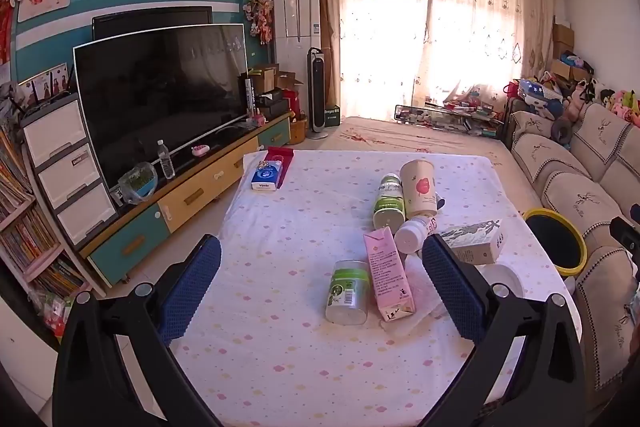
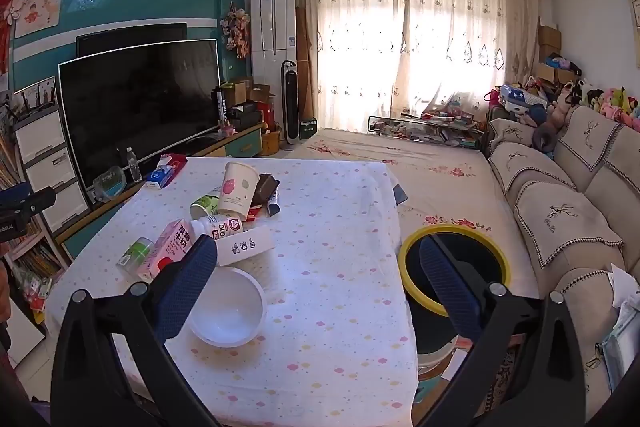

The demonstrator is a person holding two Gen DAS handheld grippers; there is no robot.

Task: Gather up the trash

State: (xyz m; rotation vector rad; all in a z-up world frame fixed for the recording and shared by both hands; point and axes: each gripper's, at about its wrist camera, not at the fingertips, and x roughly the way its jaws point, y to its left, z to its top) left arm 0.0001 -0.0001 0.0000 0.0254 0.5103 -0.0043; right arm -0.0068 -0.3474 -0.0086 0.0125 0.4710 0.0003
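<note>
Trash lies on a table (image 1: 280,347) with a dotted white cloth: a pink milk carton (image 1: 387,277), a clear jar with a green label (image 1: 347,291), a white bottle (image 1: 412,234), a paper cup (image 1: 418,189), a green bottle (image 1: 388,203) and a small box (image 1: 474,241). My left gripper (image 1: 320,283) hovers open above the jar and carton, touching nothing. My right gripper (image 2: 316,279) is open too, over the table edge beside a white bowl (image 2: 228,311). The carton (image 2: 168,249), cup (image 2: 238,191) and white box (image 2: 246,245) lie left of it. A yellow-rimmed bin (image 2: 454,267) stands at the table's right side.
A tissue pack (image 1: 266,175) lies at the table's far left corner. A TV stand with a large TV (image 1: 160,95) runs along the left. A beige sofa (image 2: 568,219) lines the right behind the bin (image 1: 556,241). A low mat and curtains lie beyond.
</note>
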